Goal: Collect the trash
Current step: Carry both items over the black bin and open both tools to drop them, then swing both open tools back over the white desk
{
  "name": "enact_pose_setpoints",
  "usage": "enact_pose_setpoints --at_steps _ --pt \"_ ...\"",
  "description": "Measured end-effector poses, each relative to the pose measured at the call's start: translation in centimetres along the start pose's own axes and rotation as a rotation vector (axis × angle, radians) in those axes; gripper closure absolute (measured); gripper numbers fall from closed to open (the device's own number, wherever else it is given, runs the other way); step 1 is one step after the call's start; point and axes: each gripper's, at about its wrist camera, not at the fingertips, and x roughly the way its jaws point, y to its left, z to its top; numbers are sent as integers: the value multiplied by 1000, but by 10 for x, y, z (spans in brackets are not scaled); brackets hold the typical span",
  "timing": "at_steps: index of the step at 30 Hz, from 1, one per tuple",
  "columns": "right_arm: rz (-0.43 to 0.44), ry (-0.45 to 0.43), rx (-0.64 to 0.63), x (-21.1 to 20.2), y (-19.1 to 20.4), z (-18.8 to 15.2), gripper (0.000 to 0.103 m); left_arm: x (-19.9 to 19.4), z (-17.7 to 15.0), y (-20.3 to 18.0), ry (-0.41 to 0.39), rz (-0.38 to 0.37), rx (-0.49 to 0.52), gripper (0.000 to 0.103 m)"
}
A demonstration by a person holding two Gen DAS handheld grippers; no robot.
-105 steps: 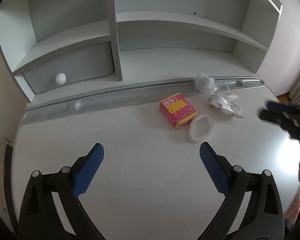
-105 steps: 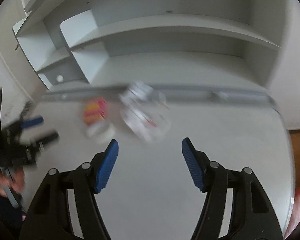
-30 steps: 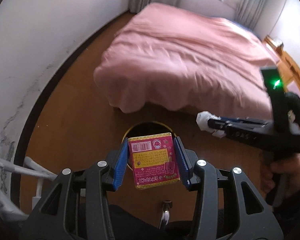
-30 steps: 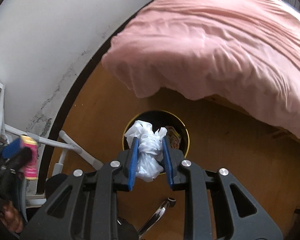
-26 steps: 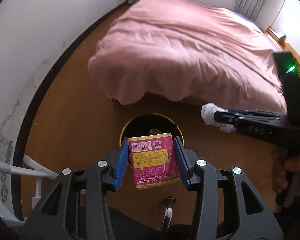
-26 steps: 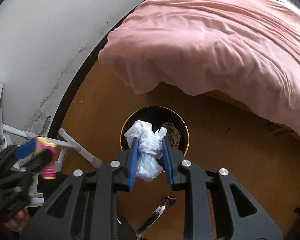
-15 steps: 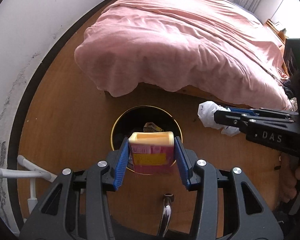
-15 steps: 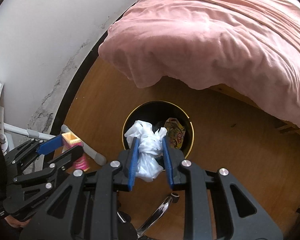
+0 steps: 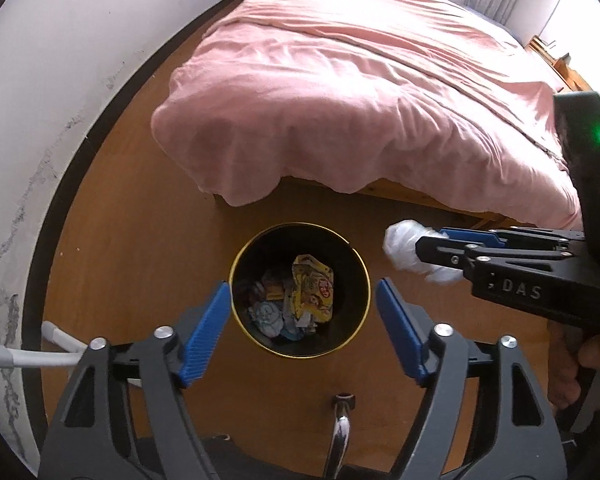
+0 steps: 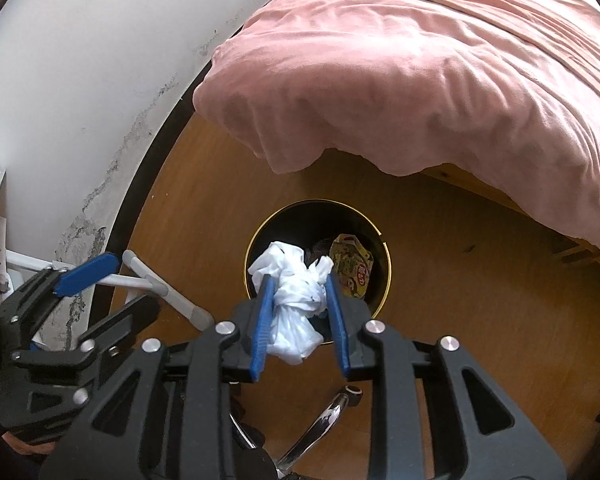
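**A:** Why does the left gripper [image 9: 302, 310] hang right above the bin [image 9: 236, 276]?

**B:** Judging by the task, for a drop. Its blue jaws are spread wide with nothing between them, and they frame the bin's gold rim on either side. Inside the bin lie crumpled wrappers, a yellow packet [image 9: 314, 286] on top.

**A:** And the right gripper [image 10: 300, 322]?

**B:** It's pinching a white plastic bag [image 10: 296, 300], bunched into a wad. In its own view the wad hangs over the near edge of the bin; in the left wrist view it sits off to the bin's right side, past the rim. So I'd say it isn't centred over the opening yet.

**A:** Which way does the bag run?

**B:** Its long axis follows the fingers: loose ends poke out past the tips toward the bin, and the fatter end bulges back toward the gripper's body.

**A:** What else is around?

**B:** A bed with a pink cover [image 10: 440, 64] beyond the bin, wood floor [image 9: 140, 220] under it.
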Motion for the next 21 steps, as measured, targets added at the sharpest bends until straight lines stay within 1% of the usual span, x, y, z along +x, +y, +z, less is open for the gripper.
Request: enact_pose_setpoints --at_steps 1,2,6,9,12,14,15,17,18,20,21 --pt "-2 -7 -2 -1 1 0 56 -4 0 2 -6 1 -4 25" --pt "-5 -19 -6 -2 2 0 48 -7 -1 3 -11 -1 -8 24" --pt "2 -33 -14 -6 4 1 47 -26 -2 9 -41 4 -34 23" --pt "-2 -37 -28 -7 7 1 47 -49 -4 14 -78 11 -43 23" --pt "-17 -57 -61 -14 19 -1 47 -76 -7 19 -117 33 -50 18" --pt "-21 -77 -97 -23 35 -2 47 -103 -13 28 -154 55 -62 17" --pt "-9 -84 -116 -29 45 -3 47 -122 -17 35 -184 77 -75 17" --pt "31 -102 -156 -42 69 -5 46 -154 -27 49 -236 103 -99 14" --pt "44 -115 -185 -50 84 -6 46 -168 -32 57 -252 121 -109 14" --pt "68 -151 -271 -67 125 -8 45 -207 -50 80 -303 189 -139 13" --pt "79 -162 -300 -72 140 -9 45 -223 -58 91 -321 225 -152 12"
